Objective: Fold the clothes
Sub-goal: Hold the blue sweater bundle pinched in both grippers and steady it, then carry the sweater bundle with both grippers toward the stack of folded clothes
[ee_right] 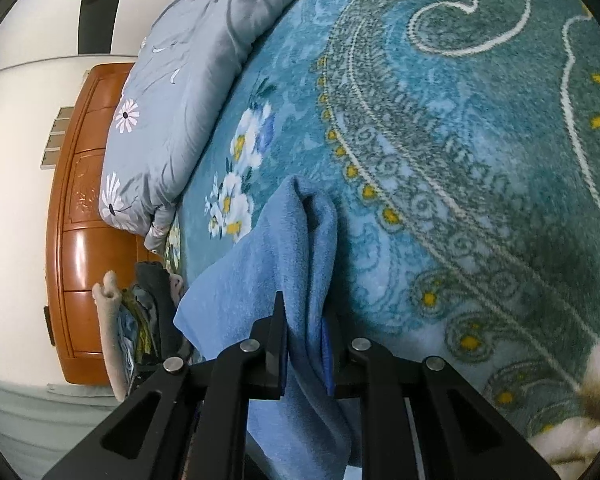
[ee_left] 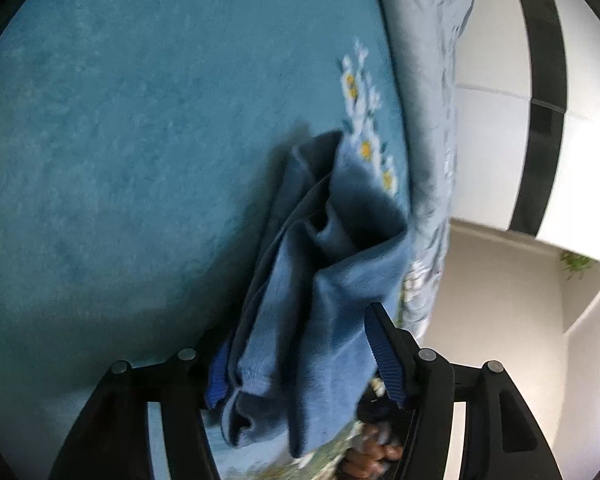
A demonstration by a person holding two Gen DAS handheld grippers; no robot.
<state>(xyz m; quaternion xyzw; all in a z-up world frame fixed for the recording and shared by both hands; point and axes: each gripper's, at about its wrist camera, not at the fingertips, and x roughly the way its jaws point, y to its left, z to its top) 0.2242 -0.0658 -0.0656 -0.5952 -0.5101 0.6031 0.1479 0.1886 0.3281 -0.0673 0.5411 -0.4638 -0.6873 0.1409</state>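
Your right gripper is clamped on a fold of the blue fleece garment, both pads pressing bunched cloth between them. From those jaws the garment rises toward twelve o'clock in the right wrist view, ending in a rounded fold, with a flat panel spreading out toward nine o'clock. It lies on a teal patterned blanket with white scrolls and yellow dots. At ten o'clock sits a grey floral quilt, and beyond it at nine o'clock a wooden headboard. A small heap of other clothes shows at eight o'clock beside the headboard.

Your left gripper stands spread wide, with the same blue fleece garment hanging loosely between its blue pads. The cloth brushes the pad at seven o'clock; whether the other pad presses it, you cannot tell from this view. The garment runs up toward twelve o'clock across the plain teal blanket, and the grey quilt edges the blanket at one o'clock
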